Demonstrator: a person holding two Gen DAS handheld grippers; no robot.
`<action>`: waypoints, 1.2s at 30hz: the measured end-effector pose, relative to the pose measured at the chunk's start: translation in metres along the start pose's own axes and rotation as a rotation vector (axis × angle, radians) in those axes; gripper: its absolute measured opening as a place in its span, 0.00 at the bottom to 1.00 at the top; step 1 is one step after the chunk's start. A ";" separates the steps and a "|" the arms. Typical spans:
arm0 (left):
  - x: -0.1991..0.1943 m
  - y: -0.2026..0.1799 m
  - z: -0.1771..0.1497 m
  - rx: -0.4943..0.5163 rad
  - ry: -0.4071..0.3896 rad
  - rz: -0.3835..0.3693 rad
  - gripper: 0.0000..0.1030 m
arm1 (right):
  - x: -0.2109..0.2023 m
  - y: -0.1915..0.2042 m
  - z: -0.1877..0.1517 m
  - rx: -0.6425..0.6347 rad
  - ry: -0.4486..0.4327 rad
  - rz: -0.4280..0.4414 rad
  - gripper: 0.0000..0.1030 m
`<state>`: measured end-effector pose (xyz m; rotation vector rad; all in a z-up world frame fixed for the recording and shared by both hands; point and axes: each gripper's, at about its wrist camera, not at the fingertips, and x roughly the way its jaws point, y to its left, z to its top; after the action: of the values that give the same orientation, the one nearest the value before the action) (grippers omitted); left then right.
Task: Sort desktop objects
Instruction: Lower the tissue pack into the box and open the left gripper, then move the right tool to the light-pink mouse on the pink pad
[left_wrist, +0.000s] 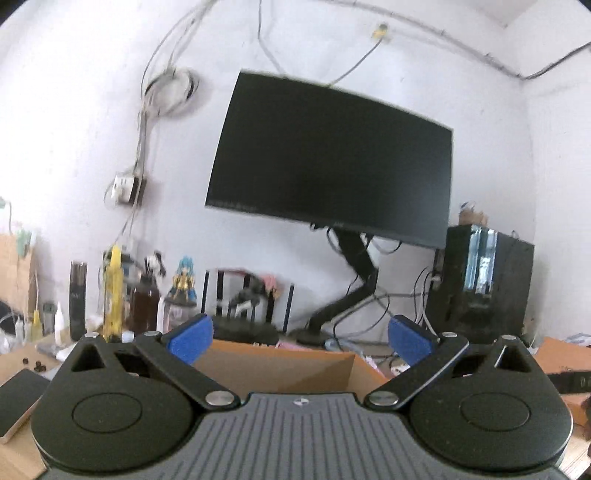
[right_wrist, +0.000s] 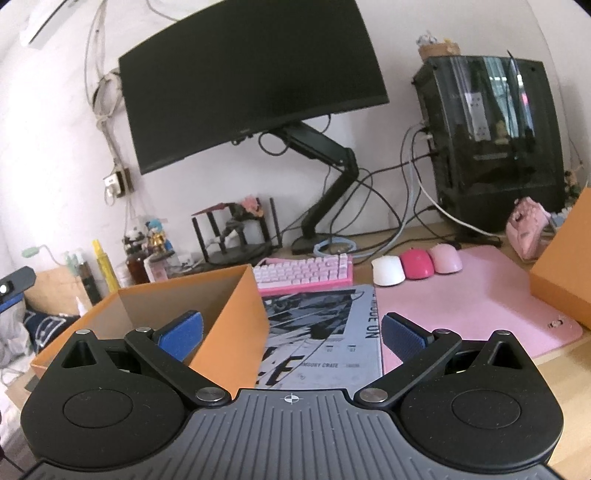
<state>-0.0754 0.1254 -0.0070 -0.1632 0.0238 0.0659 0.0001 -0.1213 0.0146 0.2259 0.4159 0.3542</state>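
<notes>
Both my tools hang above the surface with nothing in them: the left tool (left_wrist: 300, 338) has its blue ribbed fingers (left_wrist: 190, 338) spread wide apart, and the right tool (right_wrist: 291, 332) is spread just as wide over the orange box (right_wrist: 236, 314). By my reading the sorting has barely begun, since the only part of the box interior I can see, its brown cardboard-like walls, shows nothing inside, though its floor is hidden from me. Everything left to sort sits to the right of and beyond that box: a pink keyboard (right_wrist: 304, 273) with pale rounded keys lies just behind its far right corner, and further right three smooth, domed mice stand in a row, the white mouse (right_wrist: 388, 271) touching or nearly touching the hot-pink mouse (right_wrist: 417, 264), with the pale pink mouse (right_wrist: 445, 260) beside that. They rest at the back of a soft-looking pink desk mat (right_wrist: 480, 306), while a printed grey mouse pad (right_wrist: 317, 332) lies flat right against the box's right wall. A second orange box (right_wrist: 565, 273) stands at the far right edge, well apart from the first. A dark monitor (right_wrist: 251, 81) on a black jointed arm hangs above and behind the box, beside a glossy glass-sided computer case (right_wrist: 491, 144).
</notes>
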 end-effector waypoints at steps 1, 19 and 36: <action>0.000 0.000 -0.004 -0.001 -0.006 -0.011 1.00 | -0.002 -0.003 -0.002 -0.007 -0.003 0.001 1.00; 0.010 0.010 -0.042 0.071 0.062 -0.102 1.00 | 0.028 -0.013 -0.005 -0.007 0.005 -0.048 1.00; 0.018 -0.023 -0.035 0.033 0.106 -0.110 1.00 | 0.061 -0.086 0.060 -0.050 -0.030 -0.147 1.00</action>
<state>-0.0565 0.0983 -0.0380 -0.1349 0.1215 -0.0530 0.1028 -0.1852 0.0223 0.1503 0.3908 0.2163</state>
